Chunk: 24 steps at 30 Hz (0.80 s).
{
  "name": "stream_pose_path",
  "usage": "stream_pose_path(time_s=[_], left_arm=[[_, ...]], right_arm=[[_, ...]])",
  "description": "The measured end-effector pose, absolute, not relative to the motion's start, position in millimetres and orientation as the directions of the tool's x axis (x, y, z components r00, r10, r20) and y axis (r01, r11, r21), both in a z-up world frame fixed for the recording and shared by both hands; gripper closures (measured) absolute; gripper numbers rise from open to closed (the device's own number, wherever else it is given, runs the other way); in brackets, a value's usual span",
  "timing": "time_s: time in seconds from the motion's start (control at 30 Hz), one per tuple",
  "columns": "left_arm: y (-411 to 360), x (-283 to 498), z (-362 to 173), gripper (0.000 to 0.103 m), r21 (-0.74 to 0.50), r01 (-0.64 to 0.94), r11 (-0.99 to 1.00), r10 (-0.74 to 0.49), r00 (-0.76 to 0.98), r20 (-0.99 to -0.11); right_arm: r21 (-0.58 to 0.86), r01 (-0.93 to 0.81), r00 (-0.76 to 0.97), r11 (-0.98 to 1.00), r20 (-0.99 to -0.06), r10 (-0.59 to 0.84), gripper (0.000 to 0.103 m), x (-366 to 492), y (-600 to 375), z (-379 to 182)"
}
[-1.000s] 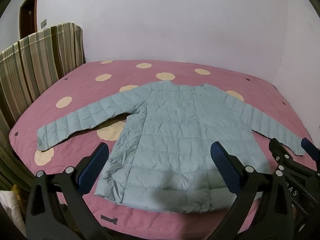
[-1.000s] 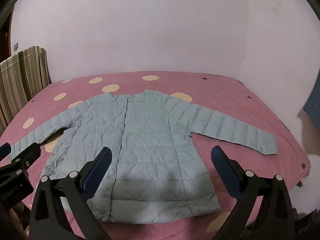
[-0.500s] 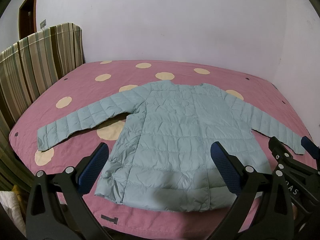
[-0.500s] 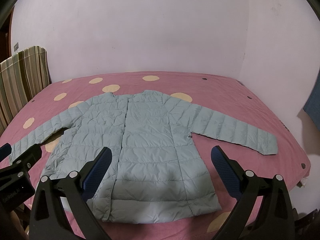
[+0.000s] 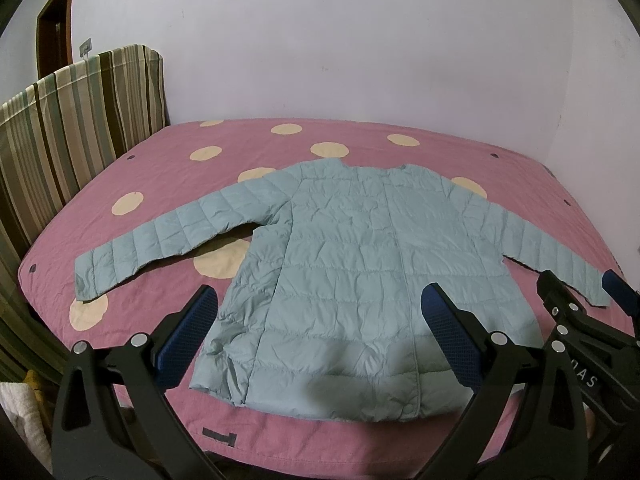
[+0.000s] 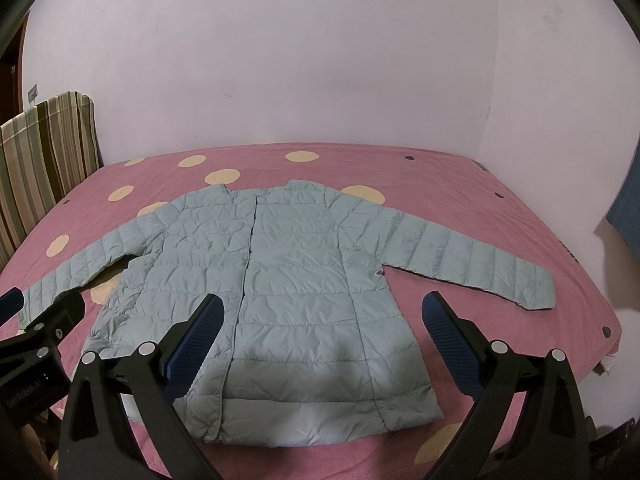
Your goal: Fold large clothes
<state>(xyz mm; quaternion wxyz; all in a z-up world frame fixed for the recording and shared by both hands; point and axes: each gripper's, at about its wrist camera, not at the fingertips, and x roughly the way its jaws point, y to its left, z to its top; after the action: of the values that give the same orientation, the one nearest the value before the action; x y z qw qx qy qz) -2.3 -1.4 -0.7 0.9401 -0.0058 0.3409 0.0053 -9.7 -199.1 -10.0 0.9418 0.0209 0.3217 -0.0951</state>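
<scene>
A pale blue quilted jacket [image 5: 352, 264] lies flat and face up on the pink bed [image 5: 200, 184], both sleeves spread out to the sides, hem toward me. In the right wrist view the same jacket [image 6: 296, 264] fills the middle of the bed [image 6: 460, 184]. My left gripper [image 5: 318, 334] hovers open above the hem, nothing between its blue pads. My right gripper [image 6: 320, 340] is also open over the hem, a little to the right. Each gripper shows at the edge of the other's view.
The pink cover with cream dots reaches a plain white wall behind. A striped headboard [image 5: 68, 128] stands along the left side. A dark blue object [image 6: 626, 216] hangs at the right wall. A white cloth [image 5: 16, 404] lies beside the bed, lower left.
Both grippers have barely shifted; the jacket sits slightly higher in the left wrist view. The jacket itself has not moved.
</scene>
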Motion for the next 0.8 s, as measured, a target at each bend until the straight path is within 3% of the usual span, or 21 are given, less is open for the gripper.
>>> stream_pose_path(time_s=[0.8], left_arm=[[-0.4,-7.7,-6.2,0.002,-0.007,-0.014,1.000,0.006,0.764,-0.645]], right_arm=[[-0.021,0.192,0.775,0.981,-0.610,-0.165,0.004,-11.0,-199.3,-8.5]])
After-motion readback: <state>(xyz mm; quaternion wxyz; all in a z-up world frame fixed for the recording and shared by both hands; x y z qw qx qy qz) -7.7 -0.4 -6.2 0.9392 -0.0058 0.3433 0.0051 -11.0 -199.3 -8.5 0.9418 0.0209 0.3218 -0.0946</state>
